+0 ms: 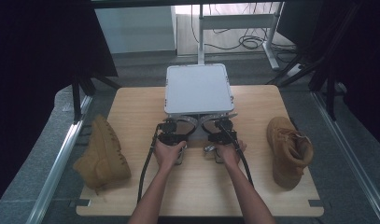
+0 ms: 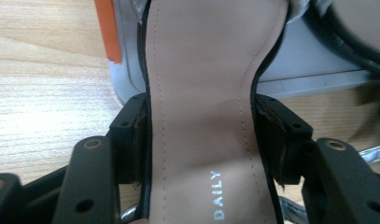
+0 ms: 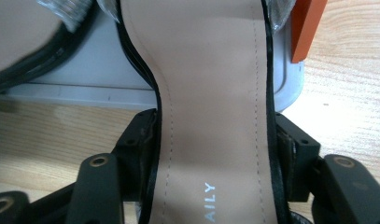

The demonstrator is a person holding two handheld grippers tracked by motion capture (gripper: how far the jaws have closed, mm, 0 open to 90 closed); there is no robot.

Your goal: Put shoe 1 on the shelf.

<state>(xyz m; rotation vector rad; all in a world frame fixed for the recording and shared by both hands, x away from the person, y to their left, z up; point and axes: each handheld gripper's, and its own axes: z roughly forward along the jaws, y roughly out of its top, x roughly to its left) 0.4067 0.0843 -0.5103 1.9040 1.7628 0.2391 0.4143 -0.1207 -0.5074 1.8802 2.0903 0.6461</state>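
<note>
Between the two boots, each gripper, left (image 1: pixel 175 132) and right (image 1: pixel 220 132), clamps one sandal (image 2: pixel 201 116) across its waist; both sandals (image 3: pixel 211 107) run lengthwise toward the grey box (image 1: pixel 198 87).

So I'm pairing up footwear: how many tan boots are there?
2: one boot lies at the table's left edge, the other boot near its right edge.

The grey box (image 1: pixel 198 88) stands at the far middle of the table (image 1: pixel 197 186). Just before the box lie two sandals side by side, the left sandal (image 1: pixel 180 125) and the right sandal (image 1: pixel 216 123), their toes at the box's near edge. Well left of the box, at the table's left edge, lies one boot (image 1: pixel 102 154); well right of it lies the other boot (image 1: pixel 287 149).
</note>
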